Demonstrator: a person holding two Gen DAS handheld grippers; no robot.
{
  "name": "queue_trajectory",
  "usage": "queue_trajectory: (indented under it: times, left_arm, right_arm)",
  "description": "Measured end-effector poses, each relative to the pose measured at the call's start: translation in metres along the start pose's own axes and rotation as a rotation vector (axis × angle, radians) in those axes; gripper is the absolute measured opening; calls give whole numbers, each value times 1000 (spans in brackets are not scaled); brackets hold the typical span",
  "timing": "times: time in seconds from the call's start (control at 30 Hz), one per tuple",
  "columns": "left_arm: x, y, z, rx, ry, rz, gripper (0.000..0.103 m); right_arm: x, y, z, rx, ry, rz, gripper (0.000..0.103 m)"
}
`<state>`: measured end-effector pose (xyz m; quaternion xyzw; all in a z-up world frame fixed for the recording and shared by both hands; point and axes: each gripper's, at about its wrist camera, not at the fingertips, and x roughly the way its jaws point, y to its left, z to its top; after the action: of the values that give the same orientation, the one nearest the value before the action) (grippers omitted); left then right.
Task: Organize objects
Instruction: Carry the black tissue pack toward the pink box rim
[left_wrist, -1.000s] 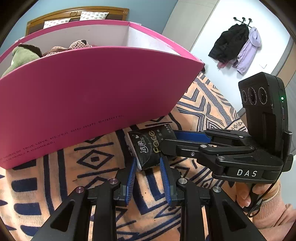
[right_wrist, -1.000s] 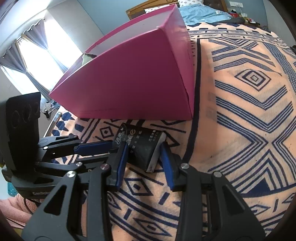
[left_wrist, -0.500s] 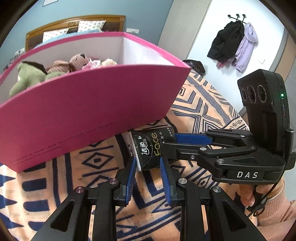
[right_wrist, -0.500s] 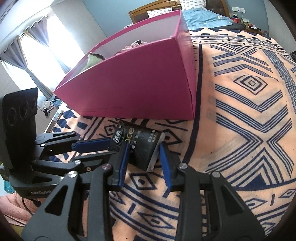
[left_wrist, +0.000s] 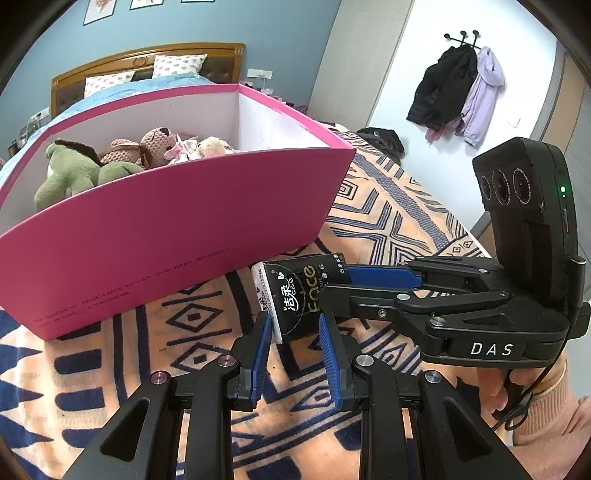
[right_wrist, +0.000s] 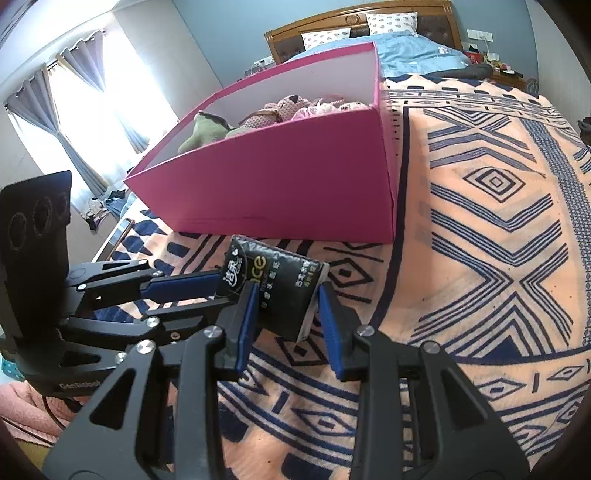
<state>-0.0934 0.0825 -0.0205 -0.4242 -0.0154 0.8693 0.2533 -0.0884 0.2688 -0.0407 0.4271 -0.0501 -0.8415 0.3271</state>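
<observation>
Two grippers share one black tissue pack (left_wrist: 295, 295) in the left wrist view: the left gripper (left_wrist: 295, 332) pinches its near end between blue fingers (left_wrist: 262, 343), while the right gripper (left_wrist: 343, 284) reaches in from the right of the frame and clamps the far end. The pack hangs clear of the patterned blanket (left_wrist: 110, 350), just below the pink box (left_wrist: 166, 229), where plush toys (left_wrist: 110, 162) fill the upper left.

From the right wrist view, the right gripper (right_wrist: 286, 302) squeezes the pack's pale end, and the left gripper (right_wrist: 218, 284) comes from the left. To do this well, lift both ends level, clear the box's near wall, then release over the free space.
</observation>
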Motion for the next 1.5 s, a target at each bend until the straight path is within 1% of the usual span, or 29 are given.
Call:
queue_trajectory:
  times: [0.43, 0.97, 1.3, 1.5]
  left_arm:
    - [-5, -6, 0, 23, -18, 7, 26]
    - [-8, -8, 0, 26, -29, 12, 26]
    - [-16, -10, 2, 38, -53, 16, 26]
    - [-24, -13, 5, 52, -81, 8, 26]
  right_arm:
    - [-8, 3, -1, -3, -14, -2, 36]
    - [-8, 4, -1, -6, -15, -1, 37]
    - [-12, 6, 1, -15, -29, 5, 37]
    - [-20, 8, 3, -25, -49, 8, 37]
